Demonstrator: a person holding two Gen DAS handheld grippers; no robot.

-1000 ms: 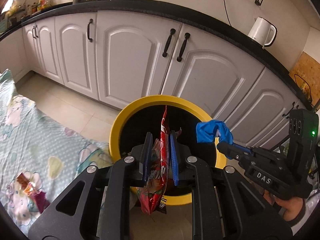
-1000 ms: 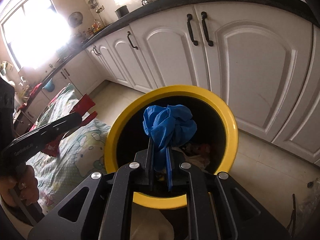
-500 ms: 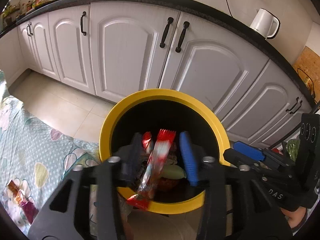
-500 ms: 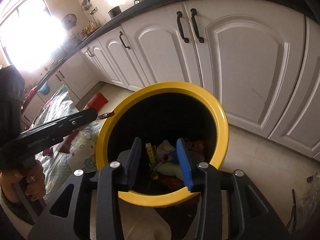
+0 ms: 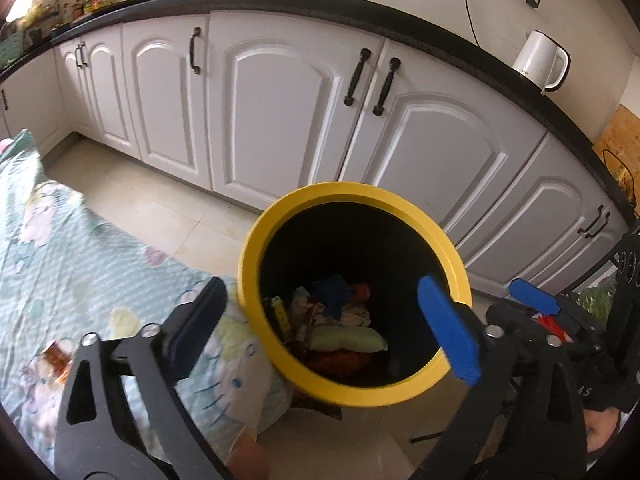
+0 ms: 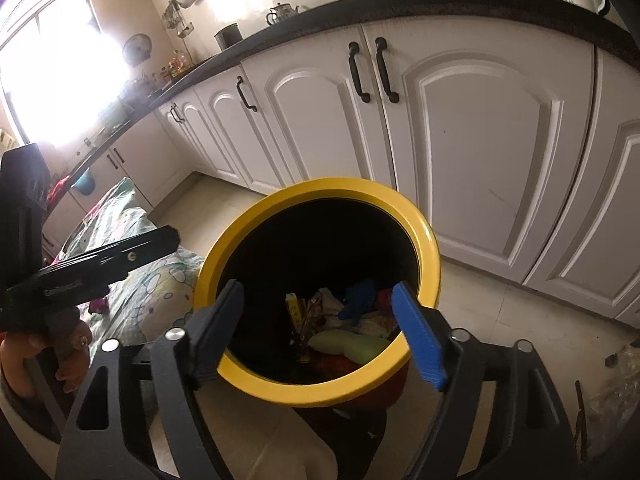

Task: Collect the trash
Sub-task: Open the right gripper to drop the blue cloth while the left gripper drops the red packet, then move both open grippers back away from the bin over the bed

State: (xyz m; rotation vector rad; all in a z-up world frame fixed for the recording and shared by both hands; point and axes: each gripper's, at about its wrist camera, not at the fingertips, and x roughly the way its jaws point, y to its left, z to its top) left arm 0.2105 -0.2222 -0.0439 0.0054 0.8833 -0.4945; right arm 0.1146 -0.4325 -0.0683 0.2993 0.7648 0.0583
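Left wrist view: my left hand-held gripper (image 5: 326,322) hangs over the yellow-rimmed bin (image 5: 454,258), jaws opening with nothing between them. At 3 o'clock, my right hand-held gripper (image 6: 318,326) is opening too, equally empty. The trash (image 5: 344,322), a blue glove (image 6: 360,298) on top, lies inside the bin.

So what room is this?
Most likely a home kitchen: white cabinets under a dark countertop, with a white kettle on it, and a yellow-rimmed trash bin on the tiled floor.
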